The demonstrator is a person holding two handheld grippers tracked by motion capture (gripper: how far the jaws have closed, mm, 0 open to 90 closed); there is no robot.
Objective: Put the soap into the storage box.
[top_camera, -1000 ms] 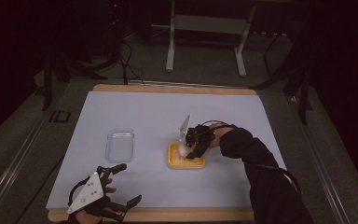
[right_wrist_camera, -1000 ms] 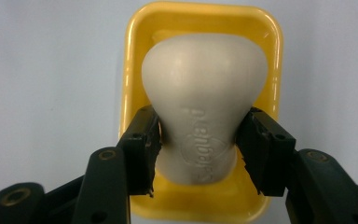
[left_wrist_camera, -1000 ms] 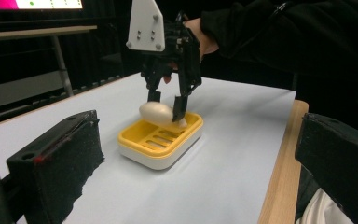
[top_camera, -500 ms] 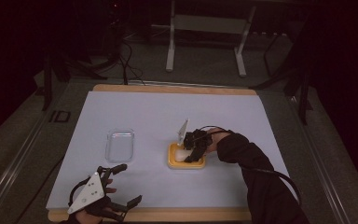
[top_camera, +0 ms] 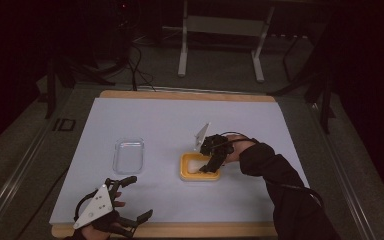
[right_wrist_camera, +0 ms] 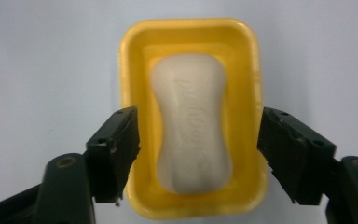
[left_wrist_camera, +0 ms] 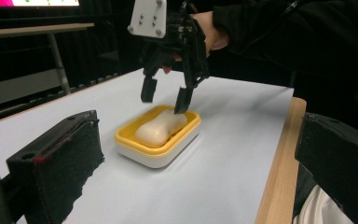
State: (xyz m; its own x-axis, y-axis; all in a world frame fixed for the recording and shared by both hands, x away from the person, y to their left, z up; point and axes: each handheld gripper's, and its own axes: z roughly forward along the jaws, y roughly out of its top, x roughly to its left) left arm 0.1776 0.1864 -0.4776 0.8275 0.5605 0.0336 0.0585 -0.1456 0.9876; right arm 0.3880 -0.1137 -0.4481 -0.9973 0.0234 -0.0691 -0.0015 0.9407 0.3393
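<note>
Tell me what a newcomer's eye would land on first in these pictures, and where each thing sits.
The bright yellow rectangular soap dish stands out right of the middle of the pale blue table mat, with a white waisted bar of soap lying in it. The right gripper hangs just above the soap, its jaws having just opened and clear of the bar. A clear plastic lid lies left of the dish.

Right gripper [top_camera: 211, 162] jaws have just been opening; they now stand apart on either side of the soap [right_wrist_camera: 191, 123], pads off it. The soap lies loose in the yellow dish [right_wrist_camera: 135, 60]. The gripper has lifted slightly off the dish, hovering just above the soap's near end.
</note>
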